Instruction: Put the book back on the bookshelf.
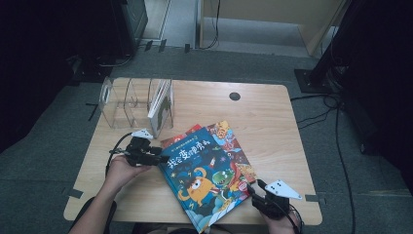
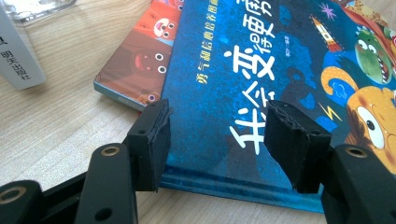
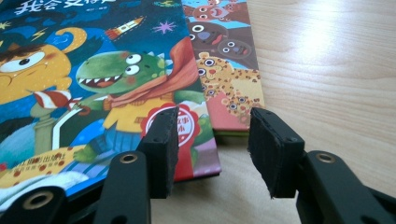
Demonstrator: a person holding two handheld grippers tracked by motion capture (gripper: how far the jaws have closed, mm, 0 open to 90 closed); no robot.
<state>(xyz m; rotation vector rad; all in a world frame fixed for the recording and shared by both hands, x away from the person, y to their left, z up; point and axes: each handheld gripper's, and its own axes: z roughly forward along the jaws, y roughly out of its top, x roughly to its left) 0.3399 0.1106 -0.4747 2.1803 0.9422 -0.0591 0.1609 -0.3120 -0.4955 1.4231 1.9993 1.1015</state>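
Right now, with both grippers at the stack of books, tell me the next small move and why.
Probably ease the left gripper forward and close it on the blue book. Its jaws stand open at that book's edge, pressing nothing. The right gripper is open at the opposite corner, and the clear rack waits behind.

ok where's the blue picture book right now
In the high view the blue picture book lies on top of the book stack at the table's front middle, between the left gripper and right gripper.

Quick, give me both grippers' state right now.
Left gripper: open, jaws straddling the blue book's edge, holding nothing.
Right gripper: open, at the book's corner, holding nothing.
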